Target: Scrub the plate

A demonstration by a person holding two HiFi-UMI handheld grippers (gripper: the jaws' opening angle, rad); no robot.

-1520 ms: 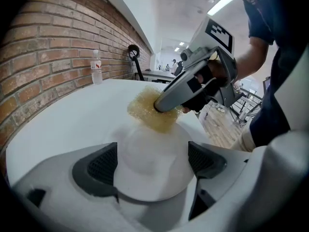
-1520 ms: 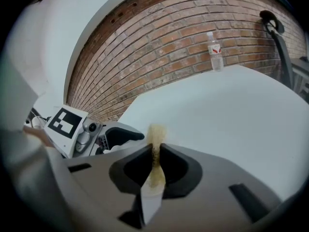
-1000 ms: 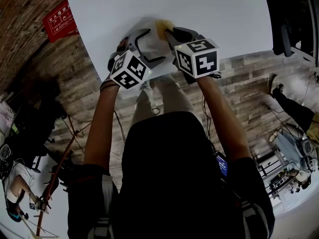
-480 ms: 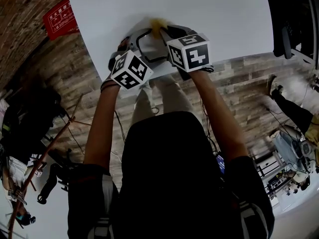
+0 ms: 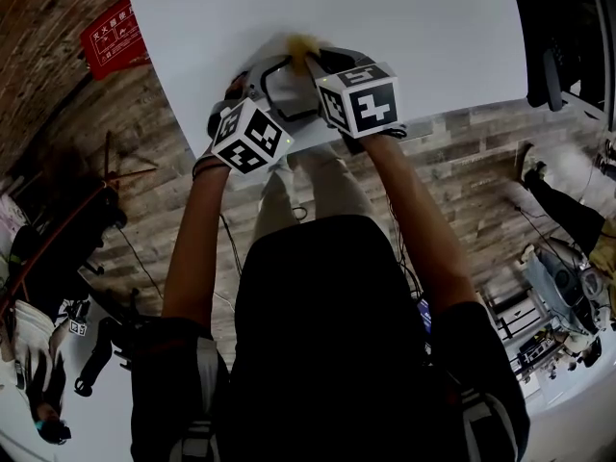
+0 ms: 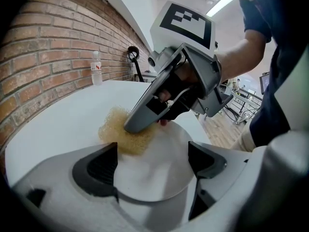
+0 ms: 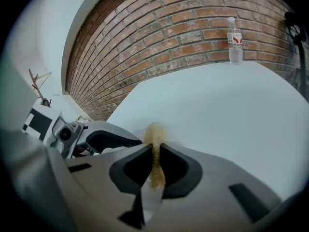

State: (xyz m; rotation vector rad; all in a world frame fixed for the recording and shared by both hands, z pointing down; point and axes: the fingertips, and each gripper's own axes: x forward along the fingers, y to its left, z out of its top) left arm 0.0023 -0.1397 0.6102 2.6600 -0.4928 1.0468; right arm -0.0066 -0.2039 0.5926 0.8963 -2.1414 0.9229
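The white plate lies at the bench's near edge, close to its left corner, clamped across its rim by the left gripper. The right gripper pinches a yellow sponge tight and holds it on the plate's far rim, overhanging the edge. Bare bench stretches to the far side and right. A water bottle stands at the far edge against the brick wall.

Lab-like workroom: brick wall, white table, plank floor, equipment racks.
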